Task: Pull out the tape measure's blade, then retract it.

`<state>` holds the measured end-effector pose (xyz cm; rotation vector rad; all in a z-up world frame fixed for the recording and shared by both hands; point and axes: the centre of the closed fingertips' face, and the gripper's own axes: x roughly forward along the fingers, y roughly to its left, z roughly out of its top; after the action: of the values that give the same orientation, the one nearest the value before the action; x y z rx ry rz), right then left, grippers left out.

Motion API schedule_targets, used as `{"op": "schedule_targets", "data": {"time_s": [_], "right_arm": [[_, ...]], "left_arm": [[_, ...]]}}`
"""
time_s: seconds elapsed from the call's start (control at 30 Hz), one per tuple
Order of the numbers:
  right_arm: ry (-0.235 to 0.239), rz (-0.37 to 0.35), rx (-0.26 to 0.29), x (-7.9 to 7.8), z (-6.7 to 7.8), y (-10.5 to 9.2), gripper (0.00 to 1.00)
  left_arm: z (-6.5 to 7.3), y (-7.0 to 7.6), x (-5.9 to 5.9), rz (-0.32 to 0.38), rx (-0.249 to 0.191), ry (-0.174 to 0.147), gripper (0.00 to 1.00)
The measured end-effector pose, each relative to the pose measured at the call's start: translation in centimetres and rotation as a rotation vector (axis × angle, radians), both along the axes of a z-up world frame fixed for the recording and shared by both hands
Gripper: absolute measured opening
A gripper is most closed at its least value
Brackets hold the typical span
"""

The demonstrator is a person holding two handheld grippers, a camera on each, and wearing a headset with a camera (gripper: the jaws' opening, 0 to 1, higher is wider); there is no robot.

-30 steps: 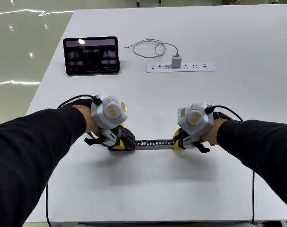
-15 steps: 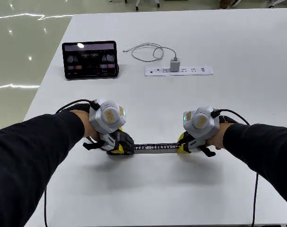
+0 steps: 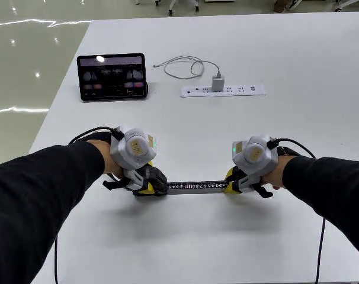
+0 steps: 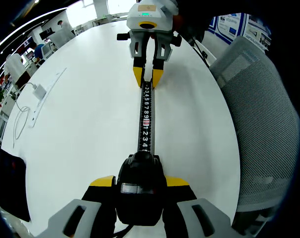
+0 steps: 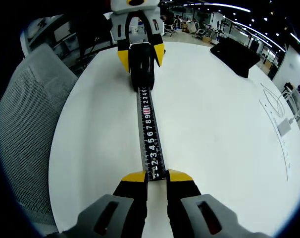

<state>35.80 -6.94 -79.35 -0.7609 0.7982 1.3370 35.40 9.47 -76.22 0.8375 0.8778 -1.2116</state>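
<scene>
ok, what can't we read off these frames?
- Right gripper view: the end hook of the blade, hidden between the jaws of the right gripper.
- Left gripper view: the sides of the tape measure case, covered by the jaws of the left gripper.
- Head view: the tablet screen and the blade numbers, too small to read.

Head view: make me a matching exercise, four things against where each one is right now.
1 tablet; 2 power strip; 3 tape measure case; 4 blade tip
a held in the right claw; b far left of the table; c held in the left claw; d far middle, charger plugged in
Pairs: 1-b; 2-d; 3-c; 4-a
</scene>
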Motion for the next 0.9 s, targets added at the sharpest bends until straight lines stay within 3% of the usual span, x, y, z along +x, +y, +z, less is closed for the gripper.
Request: {"op": "schedule_targets", "data": {"time_s": [0.9], "right_arm": [[0.011, -0.02, 0.0, 0.0, 0.0, -1.8, 0.09]], "left_arm": [[0.2, -0.1, -0.2, -0.001, 0.005, -0.005, 0.31]]}}
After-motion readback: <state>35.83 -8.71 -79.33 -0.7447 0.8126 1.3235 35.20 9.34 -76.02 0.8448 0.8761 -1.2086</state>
